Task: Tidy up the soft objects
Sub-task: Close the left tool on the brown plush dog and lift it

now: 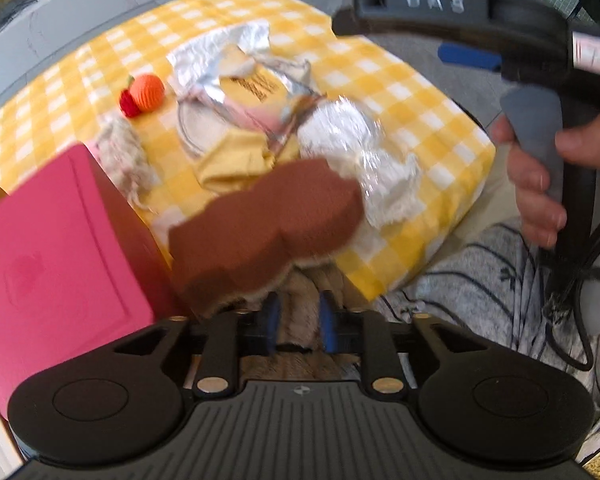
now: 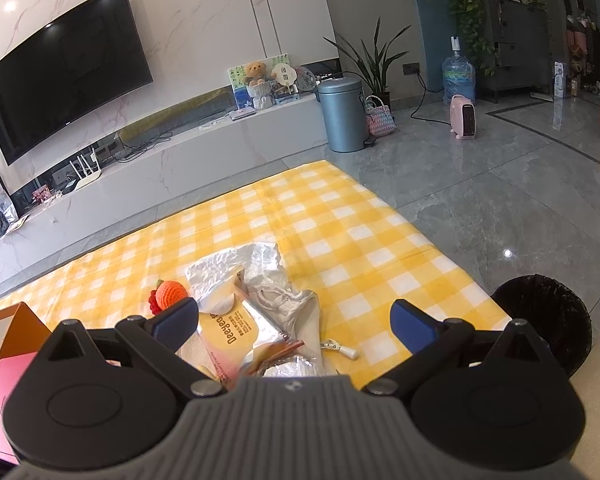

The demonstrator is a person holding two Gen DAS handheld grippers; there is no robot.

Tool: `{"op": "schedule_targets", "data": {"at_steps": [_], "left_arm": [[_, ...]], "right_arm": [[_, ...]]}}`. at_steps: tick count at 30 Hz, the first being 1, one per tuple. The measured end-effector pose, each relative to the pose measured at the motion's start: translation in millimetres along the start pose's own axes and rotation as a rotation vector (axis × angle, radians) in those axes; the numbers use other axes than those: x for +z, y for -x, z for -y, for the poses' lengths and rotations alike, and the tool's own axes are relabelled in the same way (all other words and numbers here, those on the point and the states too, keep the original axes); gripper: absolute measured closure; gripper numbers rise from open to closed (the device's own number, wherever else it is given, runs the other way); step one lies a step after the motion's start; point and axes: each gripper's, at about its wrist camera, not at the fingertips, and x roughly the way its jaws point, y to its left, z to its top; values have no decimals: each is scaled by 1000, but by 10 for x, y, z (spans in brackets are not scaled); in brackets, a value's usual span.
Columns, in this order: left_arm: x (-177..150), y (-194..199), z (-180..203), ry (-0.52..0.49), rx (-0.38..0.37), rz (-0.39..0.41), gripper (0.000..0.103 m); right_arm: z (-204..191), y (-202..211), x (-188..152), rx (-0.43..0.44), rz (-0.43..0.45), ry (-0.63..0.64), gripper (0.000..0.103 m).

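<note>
Left wrist view: left gripper [image 1: 296, 322] at 6 o'clock, blue pads clamped on a tan plush toy [image 1: 300, 320] whose brown patch [image 1: 264, 224] blurs across the centre. Lifted off the checked cloth [image 1: 420, 96], probably bound for the pink box [image 1: 52, 248] at 9 o'clock. Remaining pile at 12 o'clock: foil wrapper [image 1: 228, 52], yellow cloth [image 1: 236, 156], white wad [image 1: 352, 136]; crochet fruit [image 1: 144, 94] at 10 o'clock; grey stringy toy [image 1: 120, 152] beside the box. Toy's shape lost to blur and cut off behind the jaws. At 3 o'clock, a hand [image 1: 540, 176] gripping the other tool's handle.

Right wrist view: right gripper [image 2: 296, 322] with jaws wide apart, empty, hovering near the wrapper [image 2: 236, 264], seemingly waiting its turn. Crochet fruit [image 2: 170, 296] at 9 o'clock, half hidden by the left pad. Black bin [image 2: 548, 312] at 3 o'clock, cut off by the gripper body. Held toy not visible here.
</note>
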Motion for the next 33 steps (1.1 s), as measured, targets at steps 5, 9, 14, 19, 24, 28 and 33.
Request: {"op": "schedule_targets", "data": {"at_steps": [5, 9, 14, 19, 24, 28, 33], "left_arm": [[-127, -81, 51, -14, 87, -9, 49], [-200, -218, 62, -37, 110, -43, 30], [-248, -426, 108, -64, 143, -66, 28], [-264, -421, 133, -96, 145, -50, 48], [-295, -286, 177, -134, 175, -30, 50], [-298, -31, 187, -116, 134, 27, 50], [-232, 391, 94, -61, 43, 127, 50]], "right_arm": [[15, -3, -3, 2, -2, -11, 3], [16, -3, -6, 5, -3, -12, 3], [15, -7, -11, 4, -5, -9, 3], [7, -19, -15, 0, -9, -10, 3], [-8, -22, -23, 2, -13, 2, 3], [-5, -23, -27, 1, -13, 8, 3], [17, -27, -30, -5, -20, 0, 3]]}}
